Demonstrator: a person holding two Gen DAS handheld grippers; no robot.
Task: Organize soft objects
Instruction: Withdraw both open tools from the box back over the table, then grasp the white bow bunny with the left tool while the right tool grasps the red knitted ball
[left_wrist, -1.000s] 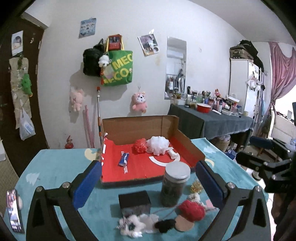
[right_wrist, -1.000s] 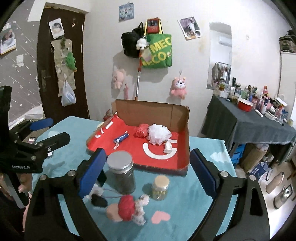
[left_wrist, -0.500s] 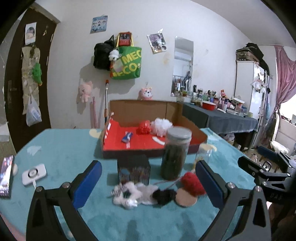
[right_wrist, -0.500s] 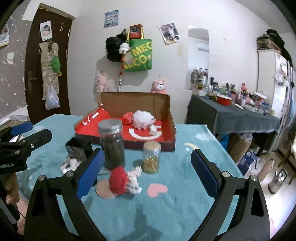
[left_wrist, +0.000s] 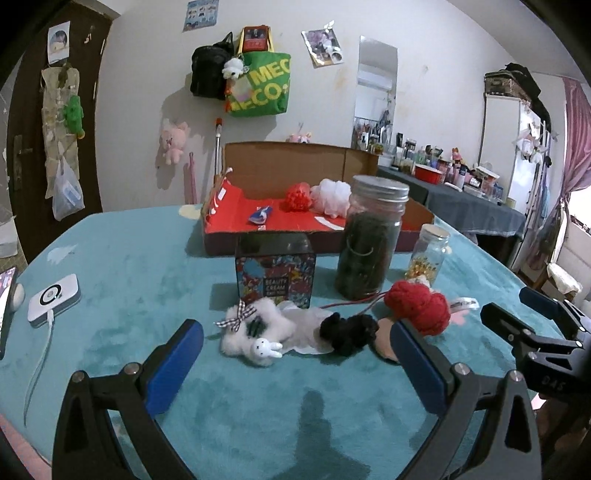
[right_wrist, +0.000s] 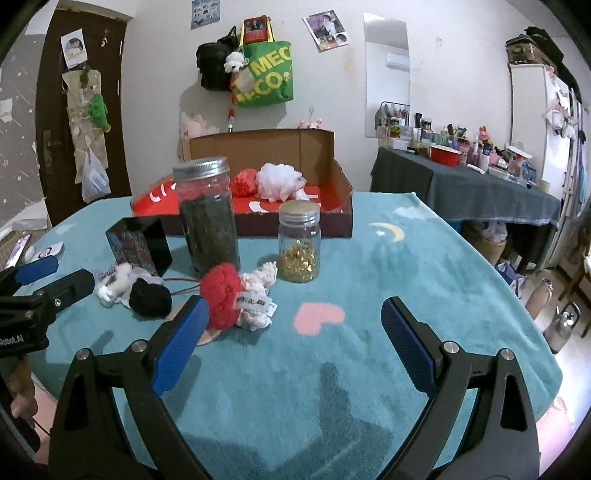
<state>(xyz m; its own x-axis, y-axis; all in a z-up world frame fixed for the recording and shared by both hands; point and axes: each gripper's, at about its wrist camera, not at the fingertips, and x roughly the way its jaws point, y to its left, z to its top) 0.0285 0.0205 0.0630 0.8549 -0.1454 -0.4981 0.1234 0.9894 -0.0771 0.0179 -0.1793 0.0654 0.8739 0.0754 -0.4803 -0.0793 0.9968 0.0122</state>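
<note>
Soft toys lie on the teal table: a white fluffy bunny toy (left_wrist: 255, 332), a black pompom (left_wrist: 347, 330) and a red knitted ball (left_wrist: 419, 306). They also show in the right wrist view, the white toy (right_wrist: 114, 282), the black pompom (right_wrist: 149, 297) and the red ball (right_wrist: 221, 295). A red-lined cardboard box (left_wrist: 314, 221) holds a red pompom (left_wrist: 298, 196) and a white puff (left_wrist: 330, 194). My left gripper (left_wrist: 295, 365) is open and empty, low before the toys. My right gripper (right_wrist: 291, 339) is open and empty, right of the red ball.
A tall dark jar (left_wrist: 371, 238), a small gold-filled jar (left_wrist: 428, 256) and a patterned cream box (left_wrist: 275, 271) stand between toys and cardboard box. A white charger (left_wrist: 53, 299) and phone (left_wrist: 5, 306) lie at the left. A cluttered dark table (right_wrist: 465, 184) stands right.
Both grippers have dropped lower and pulled back toward the table's near edge. The toys now sit just ahead of the fingers. Nothing was taken hold of.
</note>
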